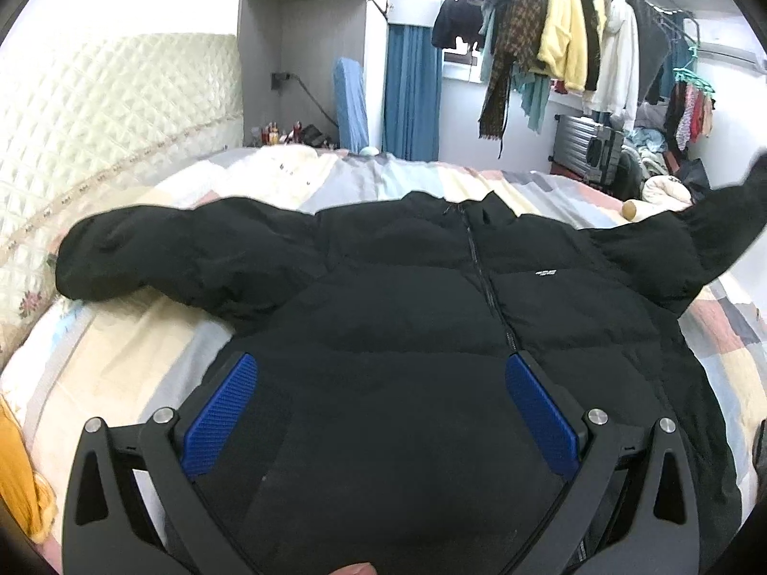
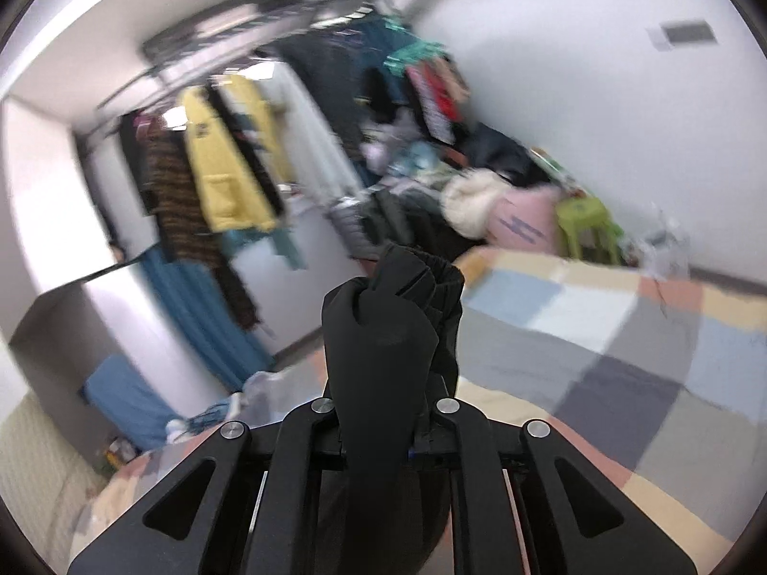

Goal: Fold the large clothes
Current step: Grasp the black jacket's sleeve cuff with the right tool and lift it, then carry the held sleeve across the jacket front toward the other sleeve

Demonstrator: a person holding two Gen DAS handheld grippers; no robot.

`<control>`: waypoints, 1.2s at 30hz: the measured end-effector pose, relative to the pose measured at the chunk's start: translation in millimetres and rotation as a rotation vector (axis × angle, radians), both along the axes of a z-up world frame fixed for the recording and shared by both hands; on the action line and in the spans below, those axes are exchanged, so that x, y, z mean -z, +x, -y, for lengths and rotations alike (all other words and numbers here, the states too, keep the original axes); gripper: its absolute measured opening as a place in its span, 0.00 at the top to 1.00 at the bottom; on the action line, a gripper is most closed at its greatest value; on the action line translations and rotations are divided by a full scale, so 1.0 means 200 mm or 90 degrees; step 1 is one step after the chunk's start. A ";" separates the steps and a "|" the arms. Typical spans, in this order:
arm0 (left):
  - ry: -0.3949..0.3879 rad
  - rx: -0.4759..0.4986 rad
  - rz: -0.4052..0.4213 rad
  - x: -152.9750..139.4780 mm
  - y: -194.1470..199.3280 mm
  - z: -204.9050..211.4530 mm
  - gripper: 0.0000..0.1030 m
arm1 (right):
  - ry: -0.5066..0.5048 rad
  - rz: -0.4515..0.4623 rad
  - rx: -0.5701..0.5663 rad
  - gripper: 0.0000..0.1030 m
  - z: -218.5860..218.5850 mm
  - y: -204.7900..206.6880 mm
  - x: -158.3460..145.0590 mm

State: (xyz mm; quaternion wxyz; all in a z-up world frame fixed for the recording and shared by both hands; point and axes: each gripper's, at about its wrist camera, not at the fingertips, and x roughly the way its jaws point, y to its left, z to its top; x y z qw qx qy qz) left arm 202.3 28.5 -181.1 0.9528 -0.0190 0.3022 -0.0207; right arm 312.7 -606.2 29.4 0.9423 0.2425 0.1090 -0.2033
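Note:
A black puffer jacket (image 1: pixel 407 297) lies front up on the patchwork bed (image 1: pixel 144 335), zipper closed, its left sleeve (image 1: pixel 144 254) spread toward the headboard. My left gripper (image 1: pixel 378 373) is open, its blue pads (image 1: pixel 220 412) wide apart over the jacket's lower hem. The jacket's right sleeve (image 1: pixel 719 220) is lifted off the bed at the right. My right gripper (image 2: pixel 383 412) is shut on that sleeve's cuff (image 2: pixel 393 316), held up above the bed (image 2: pixel 599 335); its fingertips are hidden by the fabric.
A quilted headboard (image 1: pixel 96 134) stands at the left. A rack of hanging clothes (image 1: pixel 565 38) and a grey suitcase (image 1: pixel 585 143) stand beyond the bed. A pile of clothes (image 2: pixel 479 201) and a green stool (image 2: pixel 589 225) sit by the wall. Orange fabric (image 1: pixel 19 469) lies at the bed's near left.

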 end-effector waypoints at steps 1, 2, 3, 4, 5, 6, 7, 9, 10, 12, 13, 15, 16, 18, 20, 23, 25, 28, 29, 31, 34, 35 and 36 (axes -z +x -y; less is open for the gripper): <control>0.002 0.003 0.006 -0.01 -0.01 -0.01 0.00 | -0.014 0.006 -0.014 0.92 -0.09 0.01 -0.06; 0.003 0.005 0.012 -0.03 -0.03 -0.02 0.00 | -0.029 0.012 -0.028 0.92 -0.17 0.02 -0.12; 0.002 0.007 0.016 -0.04 -0.04 -0.02 0.00 | -0.044 0.020 -0.045 0.92 -0.27 0.03 -0.17; -0.001 0.011 0.022 -0.05 -0.06 -0.03 0.00 | -0.060 0.028 -0.061 0.92 -0.36 0.04 -0.23; -0.004 0.013 0.029 -0.06 -0.08 -0.04 0.00 | -0.074 0.036 -0.079 0.92 -0.46 0.06 -0.27; -0.007 0.015 0.033 -0.07 -0.09 -0.06 0.00 | -0.082 0.042 -0.093 0.92 -0.54 0.06 -0.30; -0.007 0.016 0.036 -0.07 -0.10 -0.06 0.00 | -0.090 0.046 -0.106 0.92 -0.62 0.08 -0.32; 0.000 0.021 0.040 -0.07 -0.11 -0.08 0.00 | -0.101 0.055 -0.142 0.92 -0.81 0.11 -0.36; 0.004 0.021 0.043 -0.07 -0.11 -0.09 0.00 | -0.105 0.057 -0.158 0.92 -0.90 0.13 -0.36; 0.007 0.021 0.045 -0.08 -0.12 -0.12 0.00 | -0.119 0.054 -0.200 0.92 -1.11 0.17 -0.36; 0.008 0.020 0.047 -0.08 -0.12 -0.14 0.00 | -0.128 0.052 -0.221 0.92 -1.22 0.19 -0.35; 0.003 0.013 0.054 -0.09 -0.12 -0.19 0.00 | -0.146 0.048 -0.264 0.92 -1.42 0.22 -0.31; -0.003 0.010 0.054 -0.10 -0.11 -0.21 0.00 | -0.153 0.046 -0.286 0.92 -1.53 0.24 -0.28; -0.015 0.002 0.059 -0.10 -0.11 -0.26 0.00 | -0.164 0.034 -0.338 0.92 -1.75 0.29 -0.20; -0.018 -0.009 0.059 -0.10 -0.11 -0.30 0.00 | -0.177 0.022 -0.391 0.91 -1.98 0.34 -0.09; -0.030 -0.022 0.055 -0.08 -0.10 -0.37 0.00 | -0.177 0.004 -0.453 0.91 -2.23 0.40 0.08; -0.042 -0.027 0.050 -0.07 -0.09 -0.41 0.00 | -0.175 -0.017 -0.499 0.90 -2.41 0.46 0.22; -0.055 -0.040 0.051 -0.06 -0.08 -0.48 0.00 | -0.176 -0.053 -0.558 0.88 -2.63 0.51 0.45; -0.060 -0.048 0.048 -0.05 -0.07 -0.51 0.00 | -0.171 -0.064 -0.575 0.88 -2.68 0.52 0.51; -0.072 -0.061 0.044 -0.04 -0.06 -0.55 0.00 | -0.169 -0.093 -0.605 0.88 -2.78 0.56 0.67; -0.098 -0.073 0.039 -0.01 -0.04 -0.61 0.00 | -0.167 -0.138 -0.632 0.88 -2.89 0.61 0.91; -0.102 -0.076 0.035 0.00 -0.03 -0.63 0.00 | -0.164 -0.157 -0.640 0.88 -2.92 0.63 0.99; -0.102 -0.079 0.032 0.01 -0.03 -0.63 0.00 | -0.163 -0.171 -0.645 0.88 -2.96 0.64 1.06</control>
